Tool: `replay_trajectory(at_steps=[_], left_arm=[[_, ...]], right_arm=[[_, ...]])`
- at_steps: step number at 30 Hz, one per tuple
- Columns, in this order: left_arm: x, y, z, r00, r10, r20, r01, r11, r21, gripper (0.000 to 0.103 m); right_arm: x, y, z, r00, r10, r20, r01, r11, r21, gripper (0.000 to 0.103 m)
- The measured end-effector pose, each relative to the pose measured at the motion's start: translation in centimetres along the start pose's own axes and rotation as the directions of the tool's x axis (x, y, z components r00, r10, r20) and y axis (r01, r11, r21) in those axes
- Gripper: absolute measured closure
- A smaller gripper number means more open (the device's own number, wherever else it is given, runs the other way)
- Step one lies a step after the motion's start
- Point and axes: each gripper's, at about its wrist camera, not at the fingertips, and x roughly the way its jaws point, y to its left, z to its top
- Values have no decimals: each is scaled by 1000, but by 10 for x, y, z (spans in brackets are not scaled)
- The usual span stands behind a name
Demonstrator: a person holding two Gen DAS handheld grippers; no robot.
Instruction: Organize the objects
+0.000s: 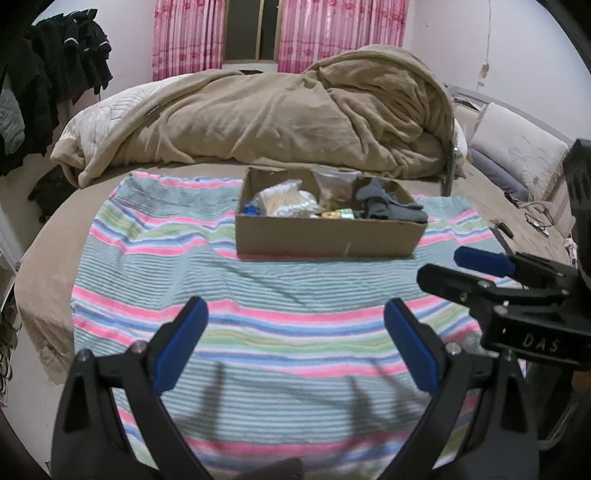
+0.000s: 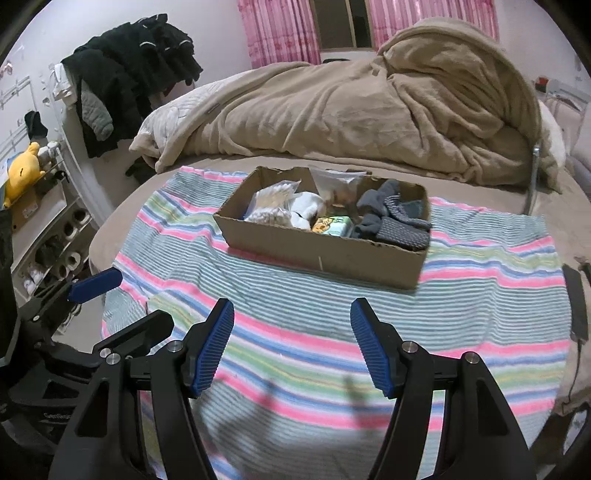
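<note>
Striped towel (image 2: 480,258) bears cardboard box (image 2: 325,254), well beyond both spread jaws.

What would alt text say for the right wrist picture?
An open cardboard box of socks and packets sits on a striped towel on a bed, with the open, empty right gripper in front and a beige blanket behind.

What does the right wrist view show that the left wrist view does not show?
Only the right wrist view shows the yellow plush toy and the shoe shelf at the left wall. Only the left wrist view shows the pale pillow at the right. Both show the cardboard box of items on the striped towel, the beige blanket, the pink curtains, and the open, empty left gripper and right gripper.
</note>
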Motion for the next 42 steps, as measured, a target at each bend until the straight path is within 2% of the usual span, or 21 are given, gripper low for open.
replay_trajectory(at_steps=[7, 15, 42], left_arm=[[-15, -10, -8, 1000, -18, 4, 18, 1000, 3, 6], [-15, -11, -8, 1000, -6, 0, 6, 1000, -2, 6], [-3, 8, -6, 999, 48, -6, -48, 998, -40, 6]], right_arm=[[-18, -8, -13, 1000, 7, 20, -8, 999, 36, 34], [-26, -16, -20, 1000, -13, 28, 11, 998, 60, 34], [-20, -15, -26, 1000, -16, 7, 16, 998, 56, 34]])
